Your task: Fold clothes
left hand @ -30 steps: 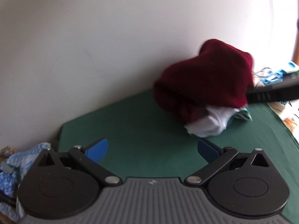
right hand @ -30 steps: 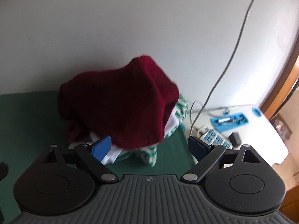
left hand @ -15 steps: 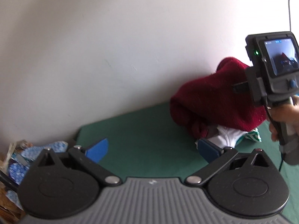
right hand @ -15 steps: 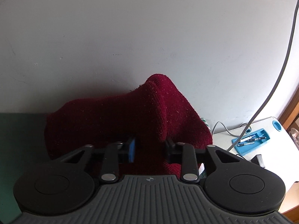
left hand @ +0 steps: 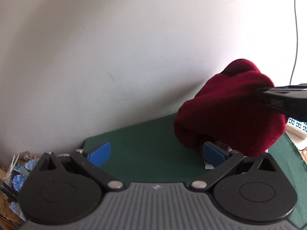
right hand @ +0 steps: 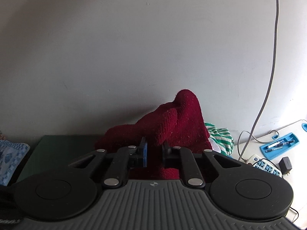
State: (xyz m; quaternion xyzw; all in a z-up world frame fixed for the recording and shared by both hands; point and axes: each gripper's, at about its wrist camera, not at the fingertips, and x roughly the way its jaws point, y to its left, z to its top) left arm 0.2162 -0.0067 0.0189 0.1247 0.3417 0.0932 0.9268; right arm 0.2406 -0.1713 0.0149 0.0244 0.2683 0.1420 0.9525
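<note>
A dark red knitted sweater (right hand: 172, 118) is bunched at the back of the green mat (right hand: 57, 145), against the wall. My right gripper (right hand: 154, 151) has a fold of it between its pads, and the jaws are closing on the knit. In the left wrist view the sweater (left hand: 226, 111) hangs as a raised lump, with the blurred black body of the right device (left hand: 284, 101) against its right side. My left gripper (left hand: 156, 154) stands open over the mat (left hand: 144, 140), its right fingertip just below the sweater's edge and nothing between its pads. A scrap of white garment (left hand: 208, 165) shows beneath the sweater.
A green-and-white striped garment (right hand: 220, 136) lies right of the sweater. Beyond the mat's right edge are a blue pen tray (right hand: 280, 145), a power strip (right hand: 266, 165), a charger (right hand: 285, 163) and a hanging cable (right hand: 268, 76). A blue patterned cloth (right hand: 9, 157) lies at the left.
My right gripper went from wide open in front of the pile to pinched on a fold of the red sweater, which now stands higher. The left gripper stayed open and tilted up slightly.
</note>
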